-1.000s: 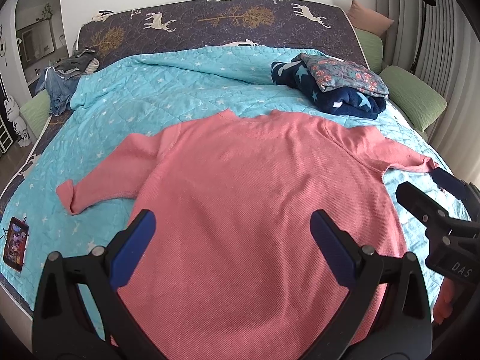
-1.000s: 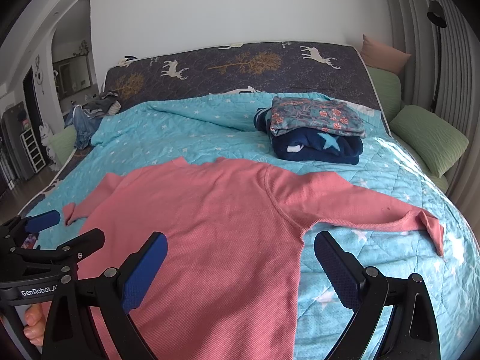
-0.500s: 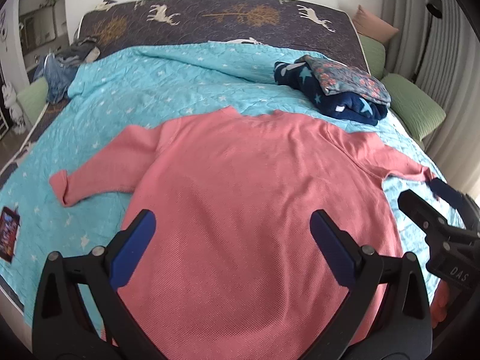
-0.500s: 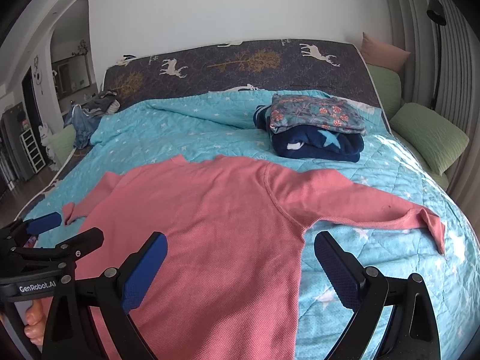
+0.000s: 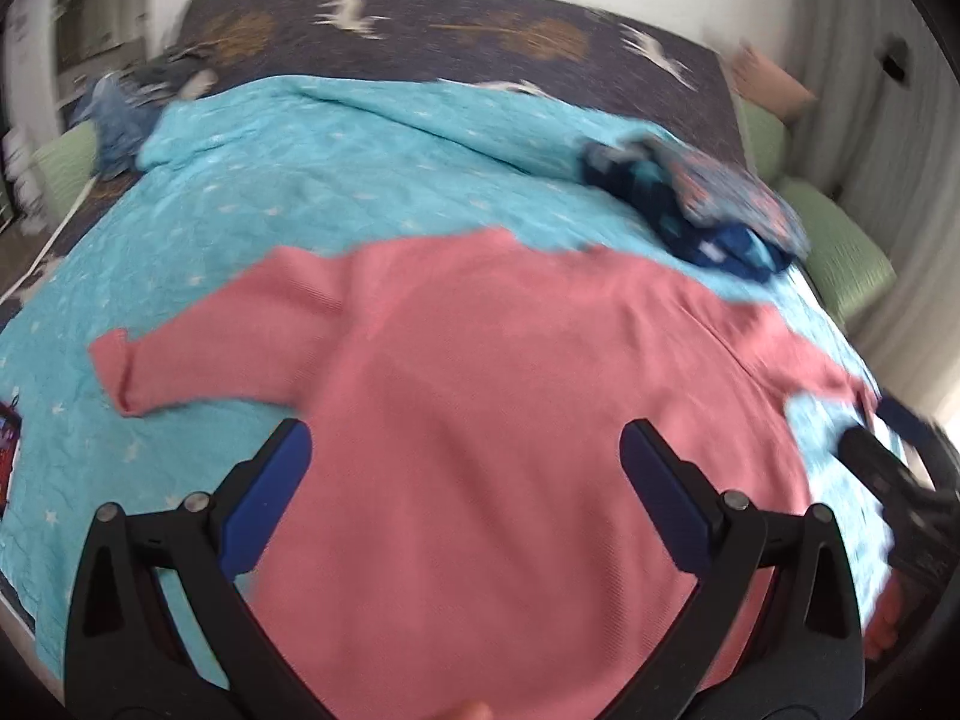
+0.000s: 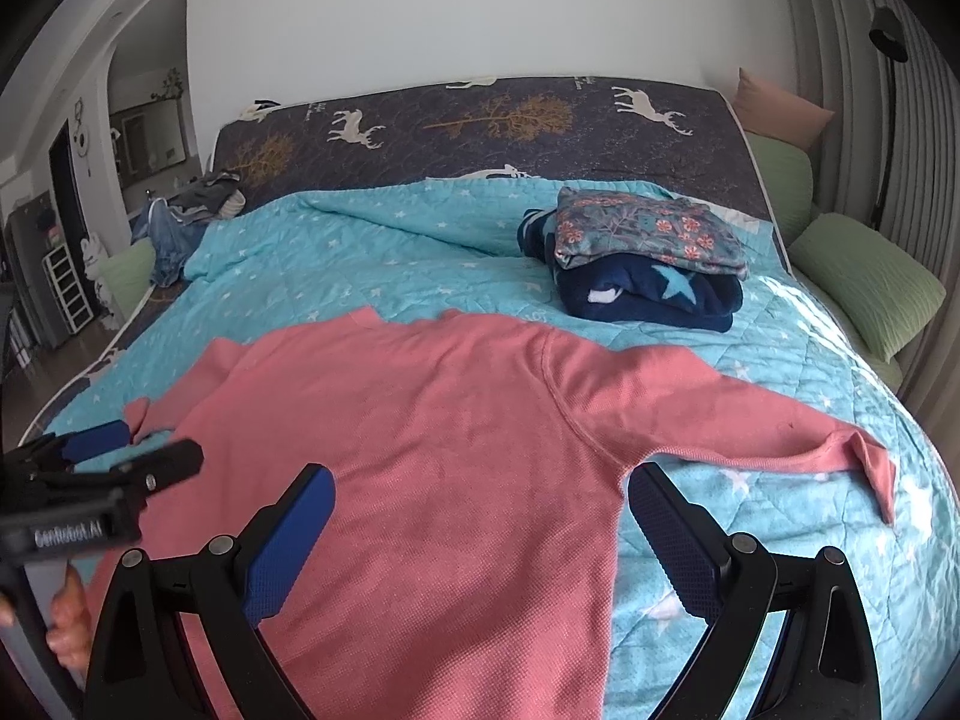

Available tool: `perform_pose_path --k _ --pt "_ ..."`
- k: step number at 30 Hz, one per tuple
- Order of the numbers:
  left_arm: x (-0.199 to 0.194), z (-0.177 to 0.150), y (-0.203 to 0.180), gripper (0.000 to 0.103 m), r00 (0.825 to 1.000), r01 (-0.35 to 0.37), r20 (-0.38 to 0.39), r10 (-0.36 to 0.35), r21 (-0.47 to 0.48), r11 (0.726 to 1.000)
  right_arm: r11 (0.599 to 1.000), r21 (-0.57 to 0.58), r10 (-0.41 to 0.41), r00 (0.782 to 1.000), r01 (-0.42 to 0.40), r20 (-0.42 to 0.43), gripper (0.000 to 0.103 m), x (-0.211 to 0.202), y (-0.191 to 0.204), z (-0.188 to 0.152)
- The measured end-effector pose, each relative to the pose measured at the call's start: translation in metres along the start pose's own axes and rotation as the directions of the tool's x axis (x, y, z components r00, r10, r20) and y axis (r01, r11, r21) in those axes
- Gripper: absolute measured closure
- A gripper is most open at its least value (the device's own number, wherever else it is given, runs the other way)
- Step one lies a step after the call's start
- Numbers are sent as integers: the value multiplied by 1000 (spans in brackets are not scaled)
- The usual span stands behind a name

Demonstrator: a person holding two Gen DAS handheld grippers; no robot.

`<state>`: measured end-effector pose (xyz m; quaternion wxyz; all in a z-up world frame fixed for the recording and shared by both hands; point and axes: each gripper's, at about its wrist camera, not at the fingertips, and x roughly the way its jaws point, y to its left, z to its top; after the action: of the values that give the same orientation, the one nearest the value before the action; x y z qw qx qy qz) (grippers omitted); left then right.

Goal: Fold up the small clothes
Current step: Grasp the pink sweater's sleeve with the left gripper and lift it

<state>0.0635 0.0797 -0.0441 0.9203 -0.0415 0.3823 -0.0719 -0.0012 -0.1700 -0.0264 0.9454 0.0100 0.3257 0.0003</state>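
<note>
A pink long-sleeved top (image 5: 510,396) lies flat on the turquoise star quilt (image 5: 312,198), both sleeves spread out; it also shows in the right wrist view (image 6: 432,438). My left gripper (image 5: 465,474) is open and empty above the top's lower body. My right gripper (image 6: 480,516) is open and empty above the top's right side, near the armpit seam. The right sleeve cuff (image 6: 870,468) is folded over. Each gripper shows at the edge of the other's view.
A folded stack, a floral piece on a navy star blanket (image 6: 648,258), sits at the back right of the bed. Loose clothes (image 6: 180,216) lie at the back left corner. Green pillows (image 6: 864,282) line the right side. A small dark patterned item (image 5: 7,456) lies at the left edge.
The left wrist view has swung and now is blurred; the top sits a little further right in it. The right gripper has hardly moved. Both stay open.
</note>
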Motion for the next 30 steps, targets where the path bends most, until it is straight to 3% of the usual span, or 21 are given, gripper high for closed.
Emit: perform_pose_path --k 2,3,6,7,8,9,12,14,18,21,22,23,25,27,29,30 --pt "9 13 44 1 998 -65 -1 66 -109 992 1000 8 21 1000 -21 -6 3 1 0 7" --pt "16 18 80 1 996 -86 -7 87 -204 975 1000 13 25 1000 -25 -8 3 2 0 10" --pt "39 22 156 1 980 -198 -57 191 -370 908 999 25 34 999 -34 -2 3 5 1 18" --pt "53 22 189 1 957 -289 -102 271 -413 864 999 24 36 999 -35 -5 3 7 3 19" --pt "64 21 211 1 935 -355 -149 322 -426 832 999 21 38 999 -38 -10 3 9 4 19" --pt "81 20 241 1 899 -437 -232 371 -428 791 999 14 43 999 -42 -22 3 13 7 18" --pt "111 17 279 1 859 -503 -337 386 -407 763 999 -4 45 998 -45 -44 3 21 13 16" --pt "128 16 296 1 850 -507 -378 366 -403 762 999 -10 33 998 -34 -51 3 26 15 14" --pt "158 15 313 7 806 -561 -456 378 -385 732 999 14 32 997 -31 -70 3 34 14 14" --pt "163 12 323 23 810 -559 -460 365 -415 718 999 18 36 997 -35 -74 3 35 15 16" --pt "164 12 327 43 812 -558 -457 363 -427 712 999 13 33 997 -32 -73 3 34 15 16" --pt "164 14 329 74 816 -553 -453 358 -433 712 1000 6 29 997 -29 -71 3 34 17 16" --pt "159 18 331 98 837 -523 -440 325 -469 712 1000 -10 21 997 -22 -68 3 34 18 17" --pt "148 27 324 99 848 -517 -401 347 -480 709 1000 -14 21 998 -22 -65 3 33 18 18" --pt "130 46 303 99 875 -479 -319 363 -468 743 1000 -13 25 998 -26 -64 3 34 18 19" --pt "117 62 281 99 907 -420 -249 341 -459 783 1000 -13 27 998 -28 -64 3 35 18 19"
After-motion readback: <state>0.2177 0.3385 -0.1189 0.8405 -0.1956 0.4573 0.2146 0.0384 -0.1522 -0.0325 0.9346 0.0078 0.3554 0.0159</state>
